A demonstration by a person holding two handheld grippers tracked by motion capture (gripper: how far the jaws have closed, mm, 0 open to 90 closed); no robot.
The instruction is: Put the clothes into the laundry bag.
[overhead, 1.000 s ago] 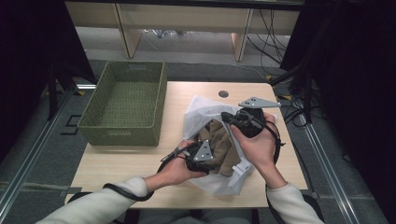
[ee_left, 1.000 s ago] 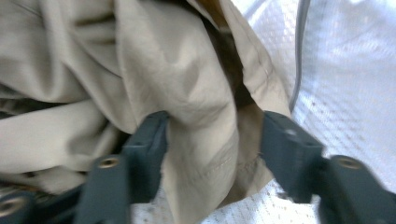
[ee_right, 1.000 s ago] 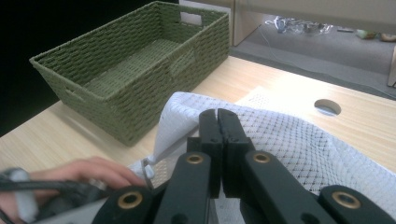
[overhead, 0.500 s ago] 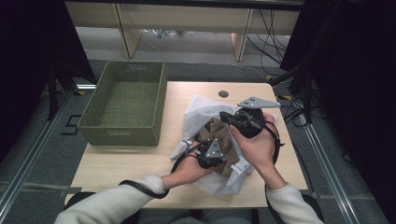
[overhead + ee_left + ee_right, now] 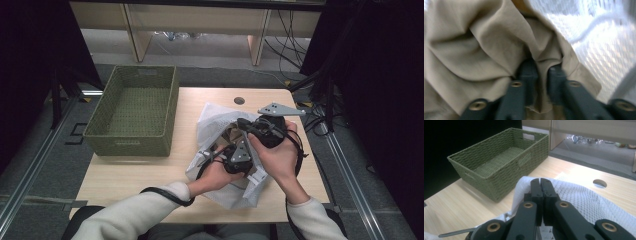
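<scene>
A white mesh bag (image 5: 212, 122) lies on the wooden table (image 5: 150, 175) with a beige cloth (image 5: 229, 137) inside it. My right gripper (image 5: 241, 123) is shut on the bag's upper edge and holds it up; in the right gripper view its jaws (image 5: 540, 182) meet on the mesh (image 5: 579, 197). My left gripper (image 5: 235, 141) reaches into the bag's mouth. In the left gripper view its jaws (image 5: 542, 68) stand slightly apart. They have just been opening, with a fold of the cloth (image 5: 474, 50) hanging between them, beside the mesh (image 5: 599, 50).
A green woven basket (image 5: 127, 142) stands at the table's left side, seen also in the right gripper view (image 5: 499, 182). A round cable hole (image 5: 239, 100) sits near the far edge. Bare tabletop lies in front of the basket. Cables hang off the right side.
My left hand has moved right and further into the bag, close to the right hand. The right gripper has stayed where it was, holding the bag's edge.
</scene>
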